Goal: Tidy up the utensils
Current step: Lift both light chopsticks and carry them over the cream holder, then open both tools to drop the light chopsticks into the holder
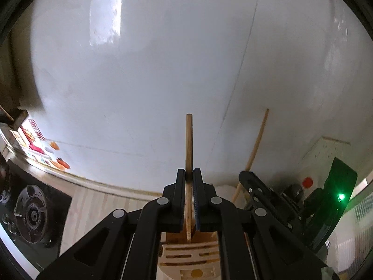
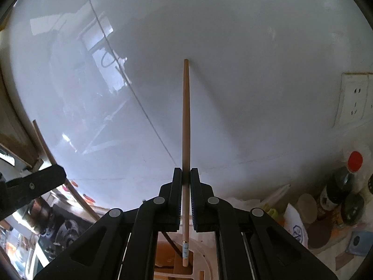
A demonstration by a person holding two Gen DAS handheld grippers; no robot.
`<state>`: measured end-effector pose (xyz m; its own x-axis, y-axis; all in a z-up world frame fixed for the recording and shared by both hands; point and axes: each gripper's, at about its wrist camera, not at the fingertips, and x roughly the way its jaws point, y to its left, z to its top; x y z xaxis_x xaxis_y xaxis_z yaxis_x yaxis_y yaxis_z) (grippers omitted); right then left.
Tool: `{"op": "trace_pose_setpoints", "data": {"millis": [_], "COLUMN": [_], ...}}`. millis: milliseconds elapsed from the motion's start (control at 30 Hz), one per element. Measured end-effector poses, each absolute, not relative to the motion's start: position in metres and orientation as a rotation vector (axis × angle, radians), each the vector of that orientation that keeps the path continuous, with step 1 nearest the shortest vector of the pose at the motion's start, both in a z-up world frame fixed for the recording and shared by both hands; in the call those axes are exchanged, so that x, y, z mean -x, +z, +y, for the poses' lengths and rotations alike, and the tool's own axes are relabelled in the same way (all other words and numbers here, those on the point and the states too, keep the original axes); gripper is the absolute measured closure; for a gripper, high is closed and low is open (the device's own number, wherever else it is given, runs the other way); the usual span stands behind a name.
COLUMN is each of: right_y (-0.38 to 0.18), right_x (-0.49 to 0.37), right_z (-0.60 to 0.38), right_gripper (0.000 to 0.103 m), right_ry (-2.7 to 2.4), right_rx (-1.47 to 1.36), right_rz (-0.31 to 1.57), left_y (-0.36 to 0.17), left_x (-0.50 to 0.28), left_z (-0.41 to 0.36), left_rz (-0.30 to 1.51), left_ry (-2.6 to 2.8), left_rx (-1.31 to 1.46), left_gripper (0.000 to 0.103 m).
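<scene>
My left gripper [image 1: 189, 175] is shut on a wooden chopstick [image 1: 188, 144] that stands upright, its lower end over a wooden utensil holder [image 1: 190, 254] with slots. My right gripper [image 2: 185, 173] is shut on a second, longer chopstick [image 2: 186, 121], also upright, its decorated lower end reaching into the round wooden holder [image 2: 205, 259] below. The right gripper's body [image 1: 268, 193] and its chopstick [image 1: 255, 144] show at the right of the left wrist view. The left gripper's finger [image 2: 35, 184] shows at the left edge of the right wrist view.
A white glossy wall [image 1: 163, 70] fills the background. A gas stove burner [image 1: 32, 214] sits left, with stickers [image 1: 35, 140] on the wall. A red-capped dark bottle [image 2: 342, 182], jars and packets [image 2: 296, 226] stand at the right. A wall socket [image 2: 354, 100] is upper right.
</scene>
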<state>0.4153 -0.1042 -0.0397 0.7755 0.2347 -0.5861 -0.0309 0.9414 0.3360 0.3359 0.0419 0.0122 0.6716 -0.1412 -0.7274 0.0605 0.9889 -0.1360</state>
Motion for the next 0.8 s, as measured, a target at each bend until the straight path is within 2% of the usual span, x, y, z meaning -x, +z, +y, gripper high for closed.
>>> {"op": "trace_pose_setpoints", "data": {"millis": [233,300,333,367,433,533,600,633,700,800], "right_y": [-0.049,-0.046,-0.044,-0.043,-0.038,-0.032,-0.028,-0.026,-0.025,-0.029], "right_x": [-0.407,-0.399,-0.395,-0.388,-0.377,-0.355,-0.337,-0.328,-0.313,-0.288], "right_z": [-0.103,-0.106,-0.109,-0.113,-0.121,-0.13,-0.139,-0.143,-0.157,-0.172], "right_gripper": [0.096,0.095,0.094,0.092,0.079,0.063,0.053,0.047,0.042,0.03], "right_ry": [0.218,0.232,0.232,0.228,0.216,0.187,0.169,0.153,0.136,0.117], "right_rx": [-0.27,-0.262,-0.261,-0.261,-0.269,-0.284,-0.298,-0.302,-0.319,-0.356], "right_rz": [0.76,0.776,0.78,0.784,0.783,0.78,0.778,0.783,0.785,0.78], "left_y": [0.016,0.026,0.03,0.035,0.042,0.041,0.033,0.03,0.019,-0.003], "left_x": [-0.315,-0.304,-0.3,-0.295,-0.283,-0.267,-0.254,-0.25,-0.234,-0.215], "left_z": [0.043,0.047,0.048,0.05,0.057,0.071,0.076,0.078,0.077,0.073], "left_rz": [0.866,0.846,0.84,0.835,0.812,0.791,0.795,0.794,0.803,0.838], "left_ry": [-0.156,-0.136,-0.127,-0.12,-0.095,-0.054,-0.03,-0.023,0.002,0.024], "left_rx": [0.12,0.112,0.111,0.114,0.128,0.133,0.133,0.131,0.113,0.093], "left_gripper": [0.094,0.086,0.068,0.041,0.019,0.017,0.001,0.0,0.0,0.0]}}
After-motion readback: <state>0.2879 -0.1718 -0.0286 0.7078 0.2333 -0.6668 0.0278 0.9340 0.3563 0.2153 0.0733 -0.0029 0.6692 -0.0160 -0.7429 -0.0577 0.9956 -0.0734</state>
